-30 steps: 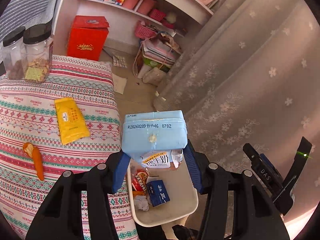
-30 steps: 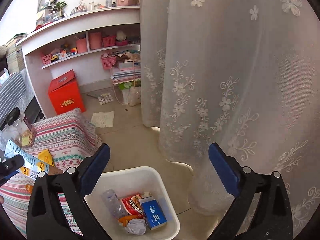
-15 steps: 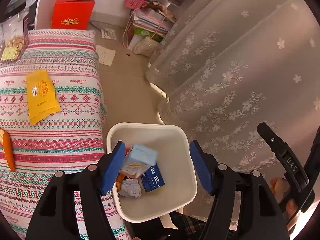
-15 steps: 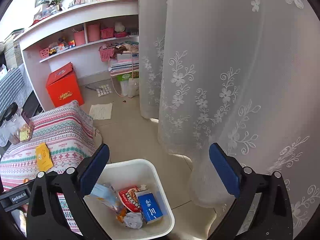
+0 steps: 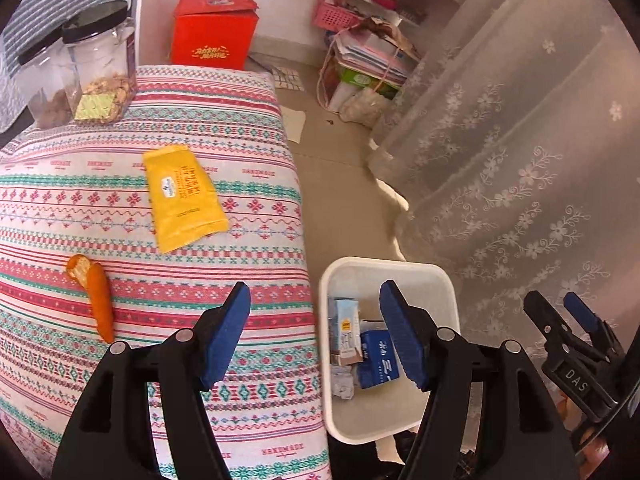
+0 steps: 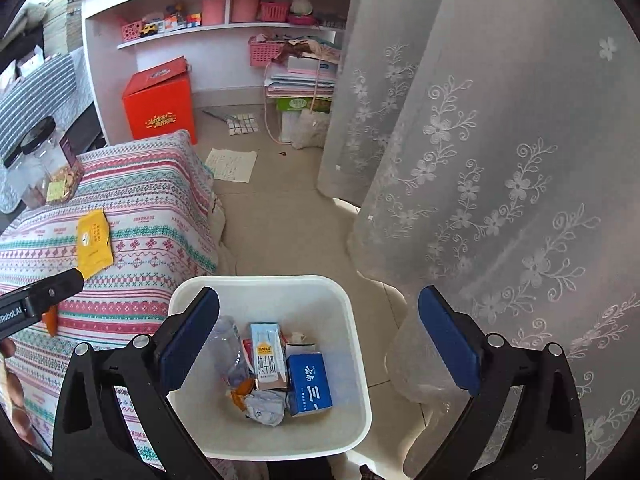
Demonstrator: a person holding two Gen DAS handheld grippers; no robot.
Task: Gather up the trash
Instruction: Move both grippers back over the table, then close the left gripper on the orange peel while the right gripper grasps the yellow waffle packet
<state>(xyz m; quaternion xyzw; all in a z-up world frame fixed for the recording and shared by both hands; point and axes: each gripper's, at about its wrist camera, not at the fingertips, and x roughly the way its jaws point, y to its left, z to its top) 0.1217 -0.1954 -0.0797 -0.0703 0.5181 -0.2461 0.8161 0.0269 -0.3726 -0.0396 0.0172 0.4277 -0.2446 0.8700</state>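
Left gripper (image 5: pixel 314 334) hangs wide apart and empty, straddling the edge where the patterned tablecloth (image 5: pixel 160 280) meets the white trash bin (image 5: pixel 384 266). Right gripper (image 6: pixel 318 346) is spread wide too, nothing in it, directly over the bin. Inside the bin: a light-blue milk carton (image 6: pixel 266 354), a dark-blue box (image 6: pixel 308 384) at its 3 o'clock, crumpled paper (image 6: pixel 266 406) at 6. On the cloth lie a yellow wrapper (image 5: pixel 182 198) and, at its 7 o'clock, an orange peel (image 5: pixel 96 298).

— What is the bin (image 6: pixel 352 344) made of?
— Smooth white plastic. The milk carton (image 6: pixel 266 354) in it is glossy printed card.
— And the tablecloth (image 5: pixel 248 128)?
— Matt woven cloth; the yellow packet (image 5: pixel 182 196) is shiny foil-like film.
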